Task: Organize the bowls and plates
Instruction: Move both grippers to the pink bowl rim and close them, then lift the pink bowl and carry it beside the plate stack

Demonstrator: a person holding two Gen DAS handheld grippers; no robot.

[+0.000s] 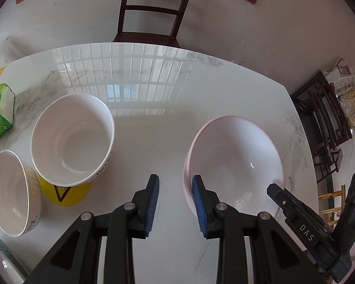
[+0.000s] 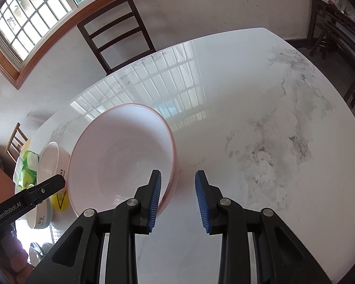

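While both claws (image 1: 175, 203) (image 2: 178, 202) straddle the pink bowl's (image 1: 234, 163) rim, two white bowls (image 1: 72, 139) stand aside.

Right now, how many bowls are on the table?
3. A wide pink-rimmed white bowl sits on the right, a tall white bowl with black lettering stands left of it, and a ribbed cream bowl sits at the far left. More may be hidden.

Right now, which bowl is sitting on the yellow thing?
The white bowl with black lettering, the middle of three; the ribbed cream bowl and wide pink-rimmed bowl rest on the marble table.
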